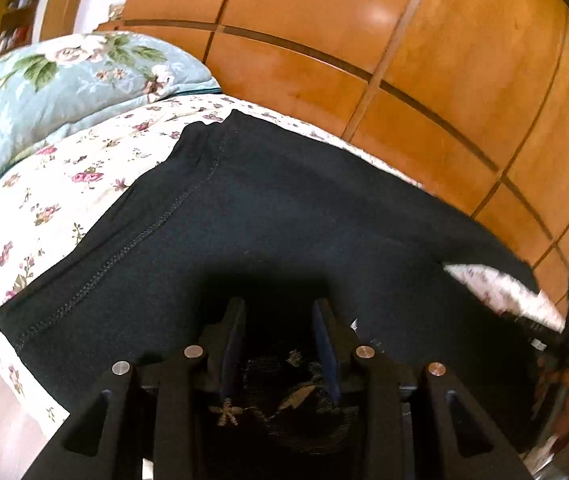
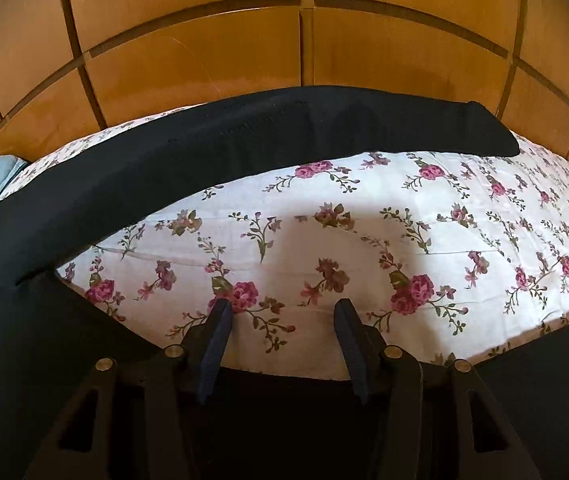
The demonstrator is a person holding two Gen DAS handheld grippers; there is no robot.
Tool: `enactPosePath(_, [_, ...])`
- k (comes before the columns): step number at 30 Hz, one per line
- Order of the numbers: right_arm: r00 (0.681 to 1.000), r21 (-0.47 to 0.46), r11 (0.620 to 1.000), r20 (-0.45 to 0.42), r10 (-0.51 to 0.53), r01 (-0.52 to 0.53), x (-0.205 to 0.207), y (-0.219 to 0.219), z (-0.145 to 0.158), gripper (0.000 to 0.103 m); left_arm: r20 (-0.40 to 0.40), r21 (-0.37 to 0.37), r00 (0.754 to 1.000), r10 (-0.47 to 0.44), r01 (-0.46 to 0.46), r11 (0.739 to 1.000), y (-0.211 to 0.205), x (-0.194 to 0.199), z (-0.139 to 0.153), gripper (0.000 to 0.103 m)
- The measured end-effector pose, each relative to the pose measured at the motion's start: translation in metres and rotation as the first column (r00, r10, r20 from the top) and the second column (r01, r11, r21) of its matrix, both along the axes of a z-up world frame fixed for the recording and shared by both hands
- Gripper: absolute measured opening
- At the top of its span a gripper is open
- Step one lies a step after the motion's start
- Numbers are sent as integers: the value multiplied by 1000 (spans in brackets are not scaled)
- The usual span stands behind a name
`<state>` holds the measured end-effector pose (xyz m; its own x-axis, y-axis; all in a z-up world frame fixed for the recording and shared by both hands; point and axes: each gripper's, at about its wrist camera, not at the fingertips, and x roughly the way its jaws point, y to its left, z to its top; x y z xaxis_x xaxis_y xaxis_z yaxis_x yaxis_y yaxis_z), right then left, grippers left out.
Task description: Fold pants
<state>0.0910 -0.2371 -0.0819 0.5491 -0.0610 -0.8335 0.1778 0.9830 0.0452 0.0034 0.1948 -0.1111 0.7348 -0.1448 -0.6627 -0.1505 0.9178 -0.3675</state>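
Dark navy pants [image 1: 268, 208] lie spread on a floral bed sheet [image 1: 56, 184], the waist end towards me, a stitched seam running up the left side. My left gripper [image 1: 280, 308] hovers over the waist part, jaws open, nothing between them. In the right wrist view one pant leg [image 2: 244, 140] stretches across the far side of the bed, and a second leg [image 2: 44, 320] runs along the near left. My right gripper [image 2: 282, 308] is open and empty above the bare sheet [image 2: 364, 220] between the legs.
A wooden panelled wardrobe [image 1: 364, 40] stands right behind the bed. A blue floral pillow [image 1: 44, 80] lies at the left end. The other gripper and a hand [image 1: 564, 360] show blurred at the right edge of the left wrist view.
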Motion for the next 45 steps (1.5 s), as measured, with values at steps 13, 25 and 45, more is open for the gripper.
enactPosePath(13, [1000,15,1000,9,16,-16,2,2,-5,64,61,18,996,-70,69,997,-18,52,45,54])
enactPosePath(25, [1000,37,999,22,17,-18,1,1,-6,68,-58,-21,997,-60,59,998,-11,137,42,57])
enactPosePath(45, [999,67,998,42,11,-14,-1,-3,-6,69,-128,68,989,71,-62,996,93,297,5,58])
